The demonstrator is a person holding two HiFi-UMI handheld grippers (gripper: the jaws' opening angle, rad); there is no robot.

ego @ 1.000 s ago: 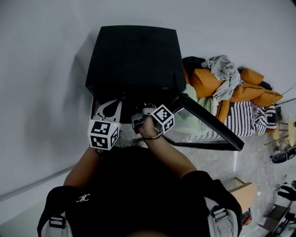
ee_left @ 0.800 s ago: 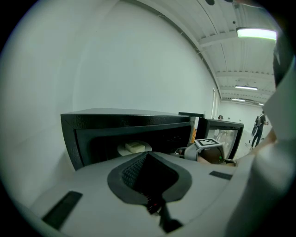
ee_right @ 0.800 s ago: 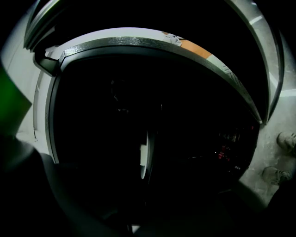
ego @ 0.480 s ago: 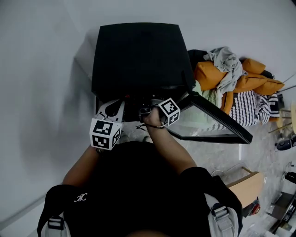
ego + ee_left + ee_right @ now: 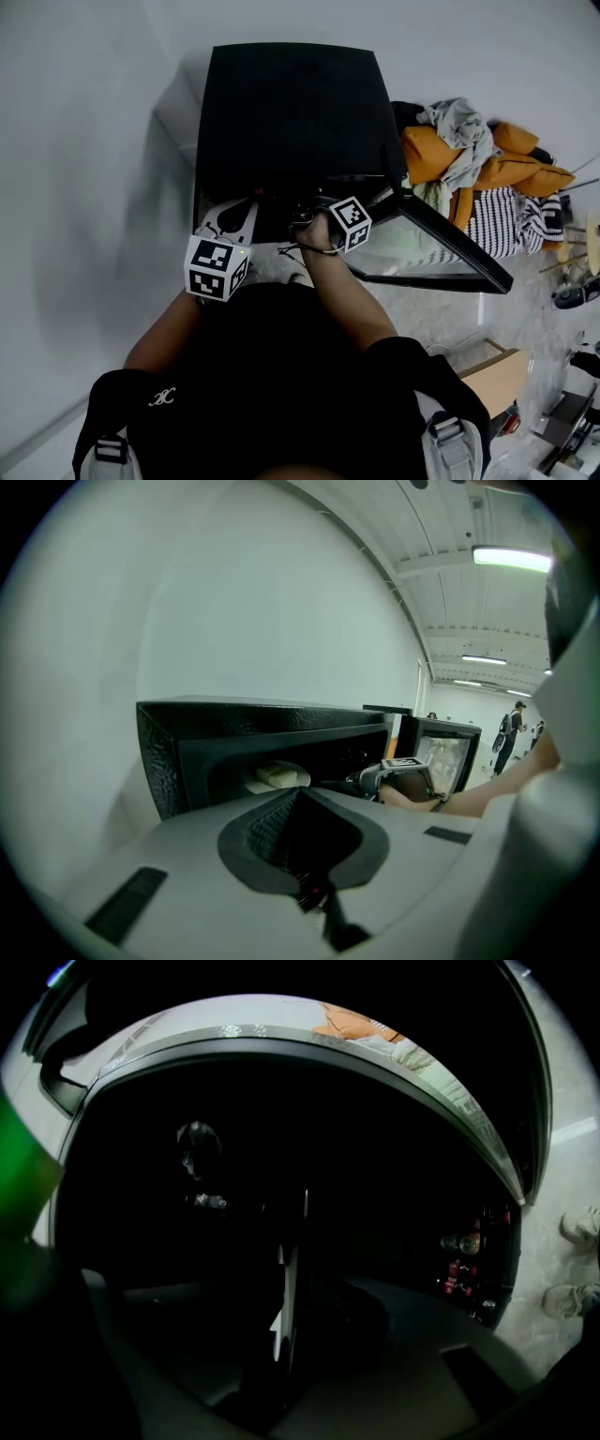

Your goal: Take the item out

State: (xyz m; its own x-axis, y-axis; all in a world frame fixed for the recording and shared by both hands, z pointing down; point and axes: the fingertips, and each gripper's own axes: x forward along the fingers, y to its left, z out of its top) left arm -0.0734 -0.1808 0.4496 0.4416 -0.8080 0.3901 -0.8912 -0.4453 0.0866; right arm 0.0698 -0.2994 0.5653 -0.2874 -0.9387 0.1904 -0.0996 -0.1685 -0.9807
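A black microwave (image 5: 291, 112) stands against the white wall with its door (image 5: 441, 248) swung open to the right. Inside it, the left gripper view shows a pale plate of food (image 5: 272, 778) on the left of the cavity. My right gripper (image 5: 305, 214) reaches into the opening, right of the plate (image 5: 361, 782). Its own view is dark, and the jaws meet in a thin seam (image 5: 291, 1326) with nothing seen between them. My left gripper (image 5: 228, 217) is shut and empty (image 5: 314, 897), held just outside the opening's left side.
A heap of orange, grey and striped clothes (image 5: 469, 169) lies right of the microwave behind the door. A wooden box (image 5: 497, 375) sits on the floor at lower right. Shoes (image 5: 581, 1227) show beyond the door. A person (image 5: 511, 728) stands far off.
My right gripper has pushed a little deeper into the microwave opening and rolled slightly. The left gripper has edged closer to the opening and stays shut.
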